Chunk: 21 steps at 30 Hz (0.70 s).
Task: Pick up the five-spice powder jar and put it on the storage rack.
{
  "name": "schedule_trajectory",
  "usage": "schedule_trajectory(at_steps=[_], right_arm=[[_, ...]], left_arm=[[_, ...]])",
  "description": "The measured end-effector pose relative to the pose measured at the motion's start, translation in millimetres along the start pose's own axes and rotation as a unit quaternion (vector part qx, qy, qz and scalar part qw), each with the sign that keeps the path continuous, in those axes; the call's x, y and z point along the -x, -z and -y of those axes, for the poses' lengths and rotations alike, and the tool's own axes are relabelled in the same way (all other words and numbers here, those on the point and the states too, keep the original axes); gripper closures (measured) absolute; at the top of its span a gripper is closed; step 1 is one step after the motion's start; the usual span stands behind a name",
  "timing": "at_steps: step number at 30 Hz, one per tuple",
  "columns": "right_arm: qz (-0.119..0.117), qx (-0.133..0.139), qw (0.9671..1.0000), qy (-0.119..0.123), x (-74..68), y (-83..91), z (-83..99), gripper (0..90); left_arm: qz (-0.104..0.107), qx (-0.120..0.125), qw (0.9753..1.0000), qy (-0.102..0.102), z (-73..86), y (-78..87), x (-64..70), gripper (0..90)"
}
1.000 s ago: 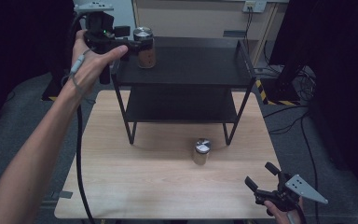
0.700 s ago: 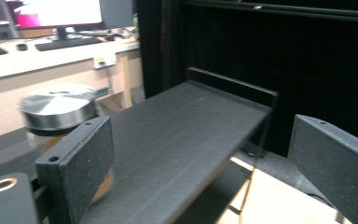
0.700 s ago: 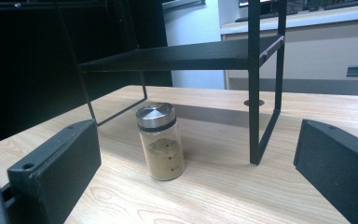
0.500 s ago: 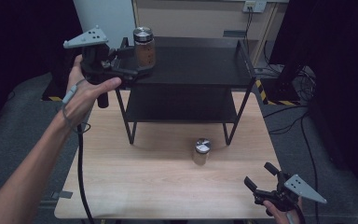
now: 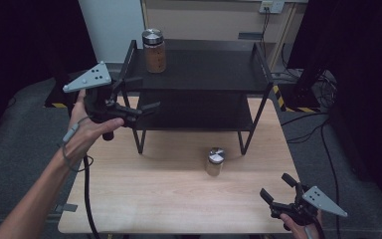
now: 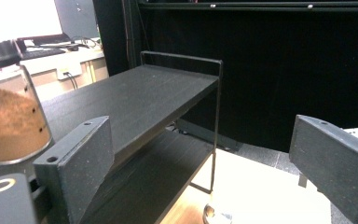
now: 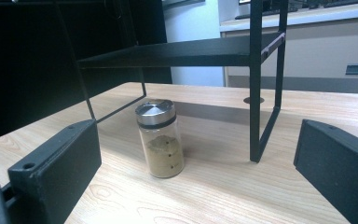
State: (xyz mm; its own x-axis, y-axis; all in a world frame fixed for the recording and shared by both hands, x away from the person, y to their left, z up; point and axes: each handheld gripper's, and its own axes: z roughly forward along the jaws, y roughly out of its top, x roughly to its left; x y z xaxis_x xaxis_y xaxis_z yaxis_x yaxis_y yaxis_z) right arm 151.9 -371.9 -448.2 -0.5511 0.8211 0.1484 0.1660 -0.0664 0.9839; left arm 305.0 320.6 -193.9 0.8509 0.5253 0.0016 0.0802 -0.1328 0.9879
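Near the front right leg of the black rack [image 5: 199, 69], a small spice jar [image 5: 214, 161] stands upright on the tabletop [image 5: 169, 199]; the right hand-held gripper [image 5: 281, 188], empty with jaws wide apart, is nearer than the left [image 5: 138, 94], also wide apart

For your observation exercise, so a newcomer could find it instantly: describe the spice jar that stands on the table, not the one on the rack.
Start at the black two-tier rack on the wooden table. Just in front of its front right leg, on the bare tabletop, stands a small glass jar with a silver lid. Unlike the taller jar of orange-brown powder on the rack's top shelf, it holds a little olive-tan powder and sits low on the table.
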Motion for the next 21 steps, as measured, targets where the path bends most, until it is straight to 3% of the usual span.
schedule_trajectory(at_steps=[8,11,21], right_arm=[[0.001,0.0,1.0,0.0,-0.1,0.4,-0.2,1.1],[0.001,0.0,1.0,-0.001,0.0,0.8,-0.1,1.1],[0.0,0.0,1.0,0.002,-0.3,0.3,-0.1,1.2]], left_arm=[[0.003,0.005,1.0,0.006,27.4,4.1,1.4,5.1],[-0.004,0.004,1.0,0.004,37.4,5.9,3.7,5.1],[-0.022,0.003,0.9993,0.028,79.5,8.6,10.1,5.1]])
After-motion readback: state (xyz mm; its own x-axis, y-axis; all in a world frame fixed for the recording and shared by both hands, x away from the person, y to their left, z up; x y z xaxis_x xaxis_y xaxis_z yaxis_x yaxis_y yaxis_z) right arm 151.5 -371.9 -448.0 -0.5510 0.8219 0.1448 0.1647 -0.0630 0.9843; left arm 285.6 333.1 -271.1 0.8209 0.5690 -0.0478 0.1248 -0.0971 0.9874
